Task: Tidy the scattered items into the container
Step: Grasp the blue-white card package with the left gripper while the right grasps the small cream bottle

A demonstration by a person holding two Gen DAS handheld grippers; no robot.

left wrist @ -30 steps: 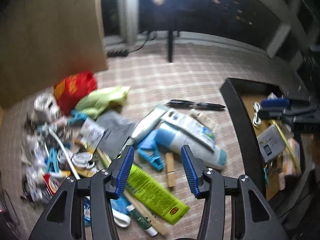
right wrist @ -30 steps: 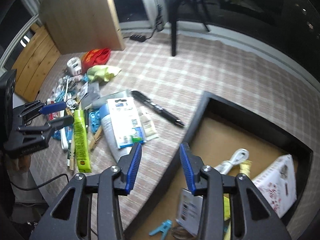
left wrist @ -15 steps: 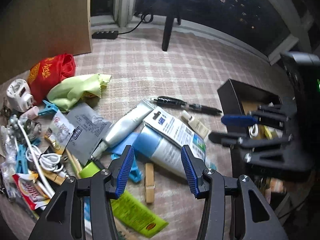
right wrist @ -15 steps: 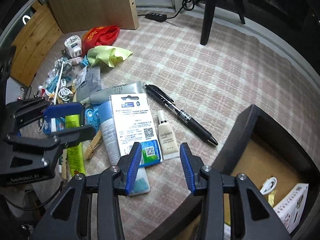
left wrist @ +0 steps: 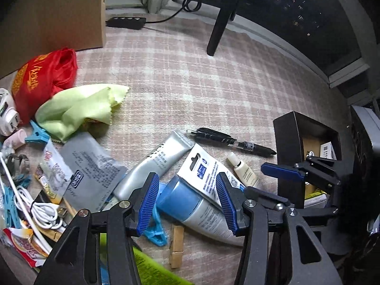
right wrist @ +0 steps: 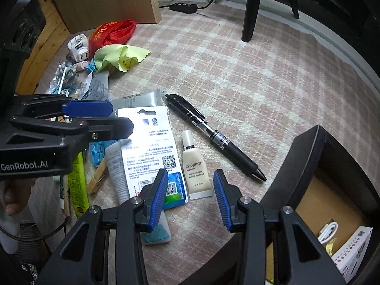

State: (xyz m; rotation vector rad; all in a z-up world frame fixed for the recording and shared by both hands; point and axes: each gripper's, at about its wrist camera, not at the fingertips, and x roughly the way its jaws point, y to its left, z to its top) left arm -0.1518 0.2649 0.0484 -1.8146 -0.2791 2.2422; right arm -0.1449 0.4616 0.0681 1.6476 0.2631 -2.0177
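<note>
The left gripper (left wrist: 187, 204) hovers low, released and holding nothing, over a blue-capped grey plastic tube (left wrist: 201, 210) lying on the checked pink carpet (left wrist: 190, 76). The right gripper (right wrist: 188, 196), likewise spread and unloaded, straddles a small cream cosmetic tube (right wrist: 196, 168) whose cap points away from it, near the black cardboard box (right wrist: 306, 156).

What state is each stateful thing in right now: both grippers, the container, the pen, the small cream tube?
left gripper: open, empty, over the blue tube.
right gripper: open, empty, above the small cream tube.
container: open-topped, partly filled.
pen: lying flat on the rug.
small cream tube: capped, lying flat.
</note>
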